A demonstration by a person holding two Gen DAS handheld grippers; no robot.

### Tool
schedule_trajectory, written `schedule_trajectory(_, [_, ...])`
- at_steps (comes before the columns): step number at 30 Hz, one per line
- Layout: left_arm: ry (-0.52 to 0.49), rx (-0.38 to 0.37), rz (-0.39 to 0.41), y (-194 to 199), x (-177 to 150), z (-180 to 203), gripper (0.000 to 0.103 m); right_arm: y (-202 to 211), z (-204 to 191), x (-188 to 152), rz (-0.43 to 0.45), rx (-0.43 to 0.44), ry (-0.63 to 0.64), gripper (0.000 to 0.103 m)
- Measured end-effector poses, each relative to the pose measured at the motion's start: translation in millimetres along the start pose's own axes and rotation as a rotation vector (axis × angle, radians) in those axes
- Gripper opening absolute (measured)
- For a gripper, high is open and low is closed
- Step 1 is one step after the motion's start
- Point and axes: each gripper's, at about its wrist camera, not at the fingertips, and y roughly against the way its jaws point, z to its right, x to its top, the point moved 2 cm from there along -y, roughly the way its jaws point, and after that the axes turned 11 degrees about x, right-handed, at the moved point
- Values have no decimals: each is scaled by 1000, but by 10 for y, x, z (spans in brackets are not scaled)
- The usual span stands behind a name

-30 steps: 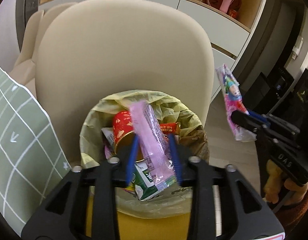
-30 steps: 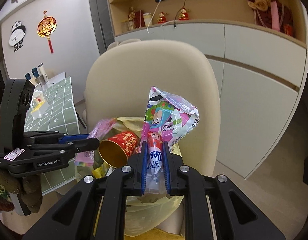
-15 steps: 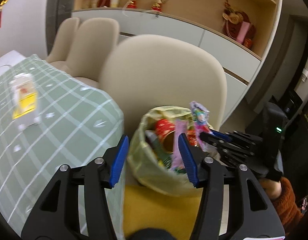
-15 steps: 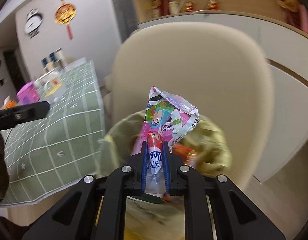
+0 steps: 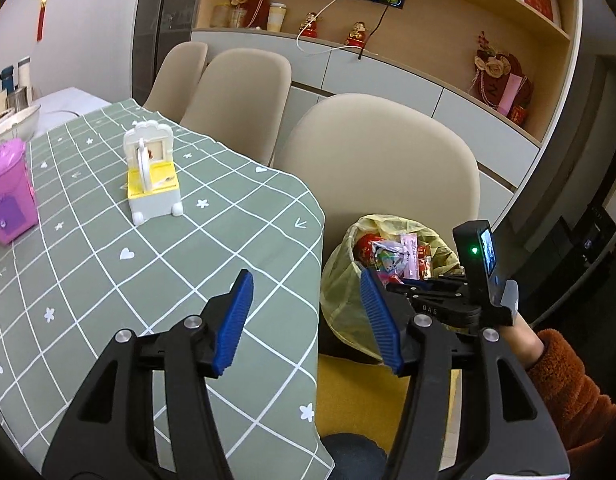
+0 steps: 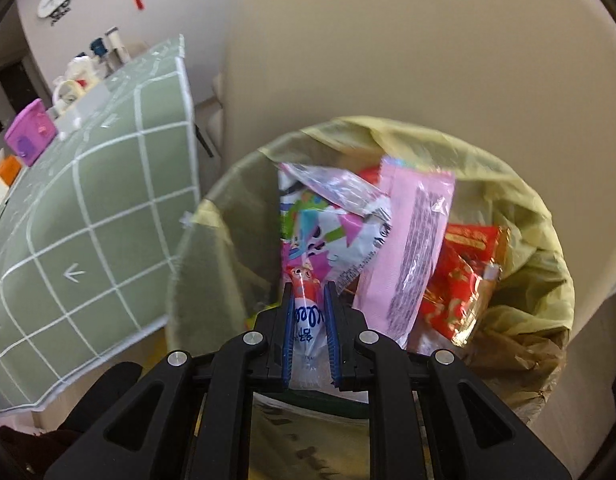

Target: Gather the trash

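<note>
A bin lined with a yellow-green bag point(image 6: 519, 216) point(image 5: 339, 280) stands on a chair seat, holding several wrappers. My right gripper point(image 6: 308, 292) is shut on a colourful cartoon snack wrapper point(image 6: 327, 224), held low over the bin's mouth. A pink wrapper point(image 6: 411, 240) lies inside, leaning beside red packets point(image 6: 463, 276). My left gripper point(image 5: 304, 300) hangs over the corner of the green checked tablecloth point(image 5: 148, 248); its jaws are opening and nothing is between them. In the left wrist view the right gripper point(image 5: 391, 286) reaches into the bin.
On the table stand a white and yellow toy box point(image 5: 152, 176) and a pink container point(image 5: 10, 196). Beige chairs point(image 5: 379, 160) line the table. A wooden sideboard with ornaments point(image 5: 499, 76) runs along the back wall. An orange sleeve point(image 5: 563, 376) shows at the right.
My left gripper let go of the pink wrapper, which now lies in the bin, then swung left over the table with jaws wider. My right gripper came down to the bin with the cartoon wrapper.
</note>
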Motion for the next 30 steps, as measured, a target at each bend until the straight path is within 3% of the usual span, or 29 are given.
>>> schedule_trajectory(6, [7,-28,-19,-2,-73,11,53,48,-55,5,20,-16,2,17])
schedule_trajectory(14, [27,-4,-17,152,-192,-54,53,283,-106,-170,61,-13,2,35])
schedule_trajectory(17, [34,10,-12,240,-247,-83,53,424,-169,-227,107,-33,4,37])
schedule_trajectory(19, [34,24,-8,301,-300,-99,56,536,-187,-259,137,-31,-8,44])
schedule_trajectory(25, [36,58,8,490,-429,-109,57,908,-290,-384,224,-43,-33,44])
schedule_trajectory(30, [36,103,67,744,-574,-107,57,1221,-506,-565,301,-29,-45,44])
